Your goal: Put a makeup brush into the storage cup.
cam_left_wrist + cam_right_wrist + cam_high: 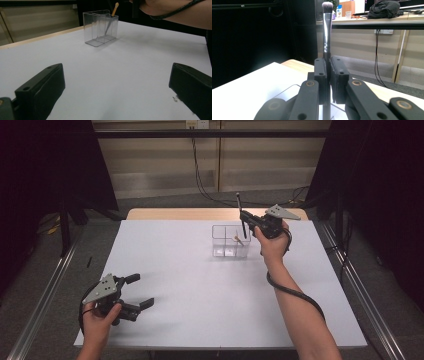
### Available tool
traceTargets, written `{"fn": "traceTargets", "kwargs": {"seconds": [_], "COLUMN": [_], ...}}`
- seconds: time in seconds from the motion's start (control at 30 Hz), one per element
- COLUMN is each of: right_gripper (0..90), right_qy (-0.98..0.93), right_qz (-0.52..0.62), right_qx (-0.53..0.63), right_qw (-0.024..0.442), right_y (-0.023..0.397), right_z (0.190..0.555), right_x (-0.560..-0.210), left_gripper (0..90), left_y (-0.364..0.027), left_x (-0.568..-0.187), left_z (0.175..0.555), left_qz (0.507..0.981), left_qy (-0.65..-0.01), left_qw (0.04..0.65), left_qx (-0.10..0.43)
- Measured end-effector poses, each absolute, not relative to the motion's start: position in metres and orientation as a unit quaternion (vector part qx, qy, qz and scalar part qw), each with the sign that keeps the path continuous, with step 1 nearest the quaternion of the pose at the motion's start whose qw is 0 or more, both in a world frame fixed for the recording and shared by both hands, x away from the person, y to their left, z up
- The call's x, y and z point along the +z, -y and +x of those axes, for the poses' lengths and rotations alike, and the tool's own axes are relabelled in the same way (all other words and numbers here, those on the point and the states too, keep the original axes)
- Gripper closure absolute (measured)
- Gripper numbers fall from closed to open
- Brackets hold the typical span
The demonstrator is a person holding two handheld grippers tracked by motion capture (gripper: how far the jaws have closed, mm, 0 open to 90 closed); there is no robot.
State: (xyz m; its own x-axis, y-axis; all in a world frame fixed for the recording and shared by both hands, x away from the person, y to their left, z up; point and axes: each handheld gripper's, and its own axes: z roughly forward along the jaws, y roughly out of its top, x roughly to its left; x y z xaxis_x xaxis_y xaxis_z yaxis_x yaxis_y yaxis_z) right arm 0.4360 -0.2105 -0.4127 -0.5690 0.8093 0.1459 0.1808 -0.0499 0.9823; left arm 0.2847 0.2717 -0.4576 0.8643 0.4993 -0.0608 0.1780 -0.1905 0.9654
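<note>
Clear divided container (231,241) positioned on white tabletop (200,285), far half, right of centre. Small tan-tipped stick (114,9) leaning inside one compartment; which compartment cannot be told. Open tabletop between left hand-held gripper (142,291) and container.

Right hand-held gripper (243,215) clamped on makeup brush (326,30), held upright, bristles up, directly over container. Brush's lower end blurred in high view.

Left hand-held gripper at near left corner, jaws spread wide, holding nothing.

Left gripper view: container walls, stick, right forearm (175,10) with cable above. Right gripper view: bristle head, silver ferrule, container rim below jaws.
</note>
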Motion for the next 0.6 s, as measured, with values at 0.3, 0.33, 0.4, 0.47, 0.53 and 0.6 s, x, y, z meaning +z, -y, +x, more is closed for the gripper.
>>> {"fn": "traceTargets", "kwargs": {"seconds": [0.3,0.33,0.4,0.47,0.53,0.6], "right_gripper": [84.7,84.7,84.7,84.7,84.7,84.7], "right_qy": [-0.640,-0.641,-0.640,-0.640,-0.641,-0.641], "right_qz": [0.388,0.389,0.389,0.389,0.388,0.389], "right_qx": [0.612,0.611,0.611,0.612,0.611,0.611], "right_qw": [0.255,0.255,0.255,0.254,0.254,0.253], "right_y": [0.2129,0.2130,0.2130,0.2129,0.2130,0.2128], "right_z": [0.4355,0.4354,0.4354,0.4354,0.4353,0.4351], "right_x": [-0.4160,-0.4164,-0.4171,-0.4181,-0.4190,-0.4198], "left_gripper": [0.4,0.4,0.4,0.4,0.4,0.4], "left_y": [-0.2716,-0.2715,-0.2716,-0.2716,-0.2718,-0.2719], "left_x": [-0.4577,-0.4576,-0.4575,-0.4576,-0.4575,-0.4575], "left_z": [0.2848,0.2847,0.2846,0.2844,0.2845,0.2844], "left_qz": [0.759,0.759,0.759,0.759,0.759,0.759], "left_qy": [-0.224,-0.223,-0.224,-0.224,-0.223,-0.224], "left_qw": [0.596,0.596,0.596,0.597,0.596,0.596], "left_qx": [0.135,0.135,0.135,0.134,0.135,0.135]}}
